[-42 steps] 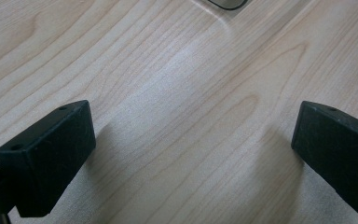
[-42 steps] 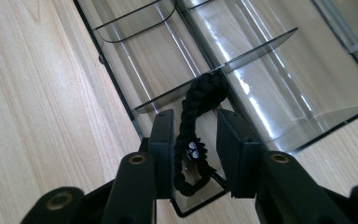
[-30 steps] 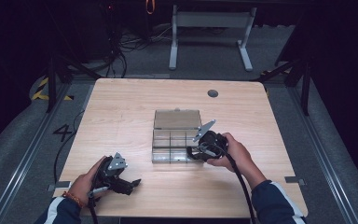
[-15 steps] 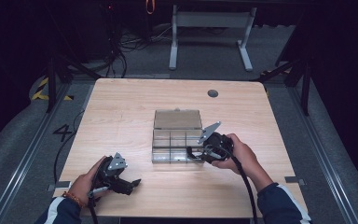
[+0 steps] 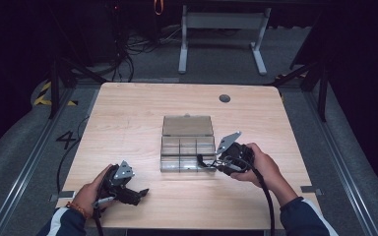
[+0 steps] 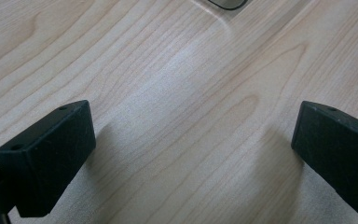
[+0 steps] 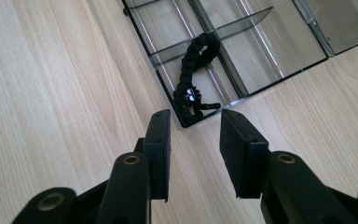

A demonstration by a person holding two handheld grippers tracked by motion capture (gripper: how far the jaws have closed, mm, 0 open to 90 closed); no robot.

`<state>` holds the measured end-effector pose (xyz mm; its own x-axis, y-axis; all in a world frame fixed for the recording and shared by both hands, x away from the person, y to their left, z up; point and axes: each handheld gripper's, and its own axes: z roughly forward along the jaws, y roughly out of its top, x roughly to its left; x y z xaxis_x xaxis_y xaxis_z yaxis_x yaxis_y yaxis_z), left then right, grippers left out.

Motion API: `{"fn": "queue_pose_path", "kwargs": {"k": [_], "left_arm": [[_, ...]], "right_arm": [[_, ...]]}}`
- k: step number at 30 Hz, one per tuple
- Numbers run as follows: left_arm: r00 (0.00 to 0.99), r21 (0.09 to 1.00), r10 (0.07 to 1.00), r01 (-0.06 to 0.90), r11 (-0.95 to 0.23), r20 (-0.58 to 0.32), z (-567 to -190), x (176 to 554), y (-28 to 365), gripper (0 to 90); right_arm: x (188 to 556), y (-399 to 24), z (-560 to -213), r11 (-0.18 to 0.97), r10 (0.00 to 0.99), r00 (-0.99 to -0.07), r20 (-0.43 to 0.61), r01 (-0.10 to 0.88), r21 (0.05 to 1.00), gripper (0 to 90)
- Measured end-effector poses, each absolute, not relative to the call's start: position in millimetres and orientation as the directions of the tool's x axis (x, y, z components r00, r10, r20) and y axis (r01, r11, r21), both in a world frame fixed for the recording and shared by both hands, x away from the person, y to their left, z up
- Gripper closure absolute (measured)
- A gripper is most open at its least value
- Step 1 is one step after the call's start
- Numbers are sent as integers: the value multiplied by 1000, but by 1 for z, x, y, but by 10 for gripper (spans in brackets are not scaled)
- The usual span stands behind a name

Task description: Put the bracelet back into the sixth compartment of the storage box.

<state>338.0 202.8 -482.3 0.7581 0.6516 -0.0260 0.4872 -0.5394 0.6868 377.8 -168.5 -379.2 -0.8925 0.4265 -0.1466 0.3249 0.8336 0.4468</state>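
Dark room, grey carpet floor [image 5: 19, 162], white desk frame [image 5: 221, 29], tangled cables [image 5: 123, 54]

The left tongs [image 6: 193, 154] stand wide apart, nothing between them, just above the pale wooden surface [image 6: 177, 84]

Dark lab, floor cables [image 5: 128, 54] (hazard tape [image 5: 42, 96])
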Motion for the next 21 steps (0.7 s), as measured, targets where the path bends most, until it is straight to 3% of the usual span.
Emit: {"fn": "queue_pose_path", "kwargs": {"k": [21], "left_arm": [[758,687,652,488,-539,-26,-482,338,203,0]], "right_arm": [[365,-197,-382,834,447,-877,-178,337,437,611]]}}
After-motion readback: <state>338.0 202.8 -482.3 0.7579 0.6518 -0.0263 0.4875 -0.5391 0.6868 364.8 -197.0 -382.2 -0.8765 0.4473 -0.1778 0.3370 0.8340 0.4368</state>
